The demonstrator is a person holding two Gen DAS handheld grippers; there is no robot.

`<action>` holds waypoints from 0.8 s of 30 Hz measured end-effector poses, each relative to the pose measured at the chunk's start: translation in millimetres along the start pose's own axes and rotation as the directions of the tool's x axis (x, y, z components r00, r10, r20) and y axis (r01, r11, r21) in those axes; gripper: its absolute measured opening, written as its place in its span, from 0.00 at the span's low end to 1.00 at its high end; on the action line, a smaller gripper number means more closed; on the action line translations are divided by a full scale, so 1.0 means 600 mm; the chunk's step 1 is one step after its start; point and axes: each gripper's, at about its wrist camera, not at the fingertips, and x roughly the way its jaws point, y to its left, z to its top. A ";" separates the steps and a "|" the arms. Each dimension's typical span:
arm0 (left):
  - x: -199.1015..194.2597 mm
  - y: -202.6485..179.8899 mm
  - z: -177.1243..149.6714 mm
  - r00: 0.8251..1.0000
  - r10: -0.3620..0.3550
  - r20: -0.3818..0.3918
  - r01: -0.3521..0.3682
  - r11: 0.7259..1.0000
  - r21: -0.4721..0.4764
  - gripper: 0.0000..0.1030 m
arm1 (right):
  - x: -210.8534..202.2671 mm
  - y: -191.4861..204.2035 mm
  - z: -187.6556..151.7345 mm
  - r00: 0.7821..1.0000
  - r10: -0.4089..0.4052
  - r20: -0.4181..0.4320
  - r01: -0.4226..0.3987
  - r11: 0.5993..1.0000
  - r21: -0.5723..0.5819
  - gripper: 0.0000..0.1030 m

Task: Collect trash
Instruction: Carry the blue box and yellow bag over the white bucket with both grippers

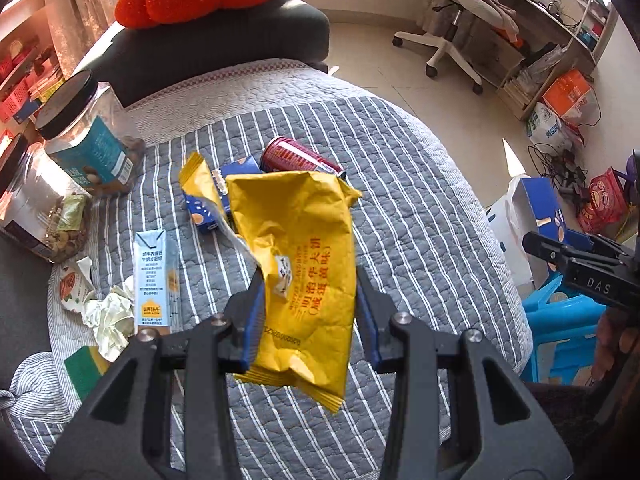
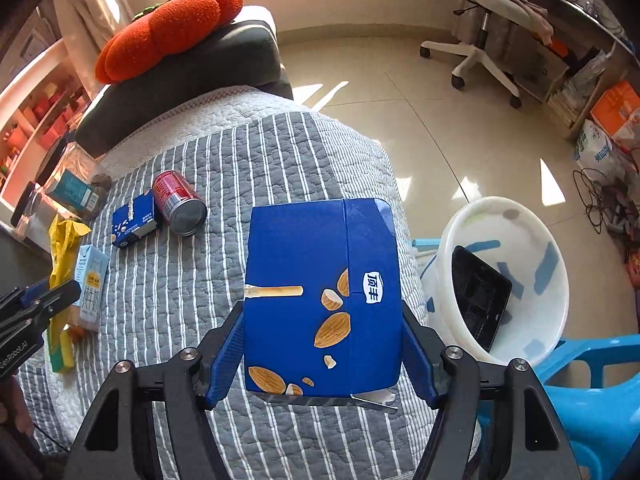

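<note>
We've got both hands loaded: our right gripper (image 2: 320, 354) pinches the blue almond box (image 2: 320, 300) between its pads, long axis pointing forward, held above the striped quilt (image 2: 240, 152). The white bucket (image 2: 516, 236) sits low to the right, just beside the box, so the right hand is nearer the drop. Our left gripper (image 1: 310, 318) clamps the yellow wrapper (image 1: 300, 264), farther from it.

Colours here: yellow wrapper (image 1: 298, 264) with orange print, deep blue box (image 2: 322, 304) with almond pictures, red can (image 2: 178, 208) at 10 o'clock, grey quilt (image 2: 248, 152) with white stripes, white bucket (image 2: 556, 292) with blue patches at 3 o'clock.
</note>
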 end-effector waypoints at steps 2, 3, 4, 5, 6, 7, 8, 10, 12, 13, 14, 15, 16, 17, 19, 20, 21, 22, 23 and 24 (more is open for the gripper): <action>0.005 -0.023 0.005 1.000 -0.009 0.000 0.009 1.000 0.018 0.41 | -0.010 -0.027 0.002 1.000 -0.005 0.007 0.005 1.000 0.023 0.69; 0.008 -0.033 0.007 1.000 -0.012 -0.001 0.012 1.000 0.027 0.41 | -0.014 -0.041 0.003 1.000 -0.008 0.010 0.008 0.999 0.035 0.69; 0.012 -0.044 0.009 1.000 -0.016 -0.003 0.016 0.999 0.035 0.41 | -0.017 -0.055 0.003 1.000 -0.013 0.013 0.013 0.999 0.048 0.69; 0.016 -0.054 0.010 1.000 -0.020 -0.005 0.020 0.999 0.042 0.41 | -0.020 -0.068 0.004 1.000 -0.018 0.016 0.017 0.998 0.061 0.69; 0.020 -0.063 0.012 1.000 -0.023 -0.008 0.023 0.998 0.050 0.41 | -0.023 -0.083 0.005 1.000 -0.023 0.017 0.021 0.997 0.076 0.69; 0.023 -0.073 0.013 1.000 -0.025 -0.010 0.025 0.998 0.057 0.41 | -0.025 -0.098 0.005 1.000 -0.026 0.016 0.024 0.996 0.090 0.69; 0.026 -0.082 0.015 1.000 -0.027 -0.011 0.028 0.998 0.063 0.41 | -0.027 -0.113 0.006 0.999 -0.030 0.016 0.028 0.994 0.107 0.69; 0.032 -0.098 0.017 0.999 -0.032 -0.015 0.033 0.997 0.071 0.41 | -0.030 -0.149 0.007 0.999 -0.040 0.014 0.038 0.989 0.143 0.69; 0.036 -0.112 0.020 0.999 -0.040 -0.017 0.041 0.996 0.078 0.41 | -0.031 -0.184 0.007 0.998 -0.053 0.015 0.050 0.983 0.175 0.69; 0.037 -0.120 0.022 0.999 -0.044 -0.017 0.045 0.996 0.082 0.41 | -0.030 -0.202 0.006 0.998 -0.064 0.011 0.060 0.980 0.190 0.69; 0.039 -0.126 0.024 0.999 -0.047 -0.017 0.048 0.995 0.087 0.41 | -0.029 -0.218 0.005 0.997 -0.073 0.007 0.070 0.977 0.203 0.69; 0.041 -0.133 0.026 0.999 -0.050 -0.016 0.051 0.994 0.092 0.41 | -0.026 -0.233 0.004 0.997 -0.080 0.002 0.077 0.973 0.216 0.69; 0.042 -0.142 0.027 0.999 -0.052 -0.014 0.053 0.994 0.096 0.41 | -0.024 -0.247 0.004 0.996 -0.087 -0.004 0.085 0.970 0.229 0.69; 0.044 -0.147 0.028 0.998 -0.054 -0.014 0.056 0.994 0.099 0.41 | -0.020 -0.260 0.004 0.996 -0.093 -0.010 0.093 0.966 0.243 0.69; 0.048 -0.157 0.031 0.998 -0.059 -0.014 0.060 0.993 0.103 0.41 | -0.011 -0.283 0.005 0.995 -0.098 -0.024 0.101 0.956 0.275 0.69; 0.051 -0.163 0.032 0.998 -0.062 -0.015 0.064 0.993 0.104 0.41 | -0.007 -0.291 0.005 0.995 -0.096 -0.027 0.100 0.952 0.289 0.70; 0.054 -0.168 0.033 0.998 -0.065 -0.016 0.066 0.992 0.106 0.41 | -0.003 -0.298 0.006 0.995 -0.097 -0.030 0.101 0.948 0.302 0.70; 0.057 -0.173 0.034 0.998 -0.068 -0.018 0.070 0.992 0.109 0.41 | 0.002 -0.305 0.007 0.994 -0.099 -0.036 0.105 0.943 0.317 0.70; 0.060 -0.178 0.034 0.997 -0.072 -0.020 0.074 0.991 0.113 0.41 | 0.006 -0.313 0.006 0.994 -0.100 -0.046 0.110 0.937 0.333 0.73; 0.062 -0.184 0.035 0.997 -0.076 -0.022 0.078 0.990 0.117 0.41 | 0.008 -0.319 0.004 0.994 -0.098 -0.053 0.110 0.931 0.347 0.75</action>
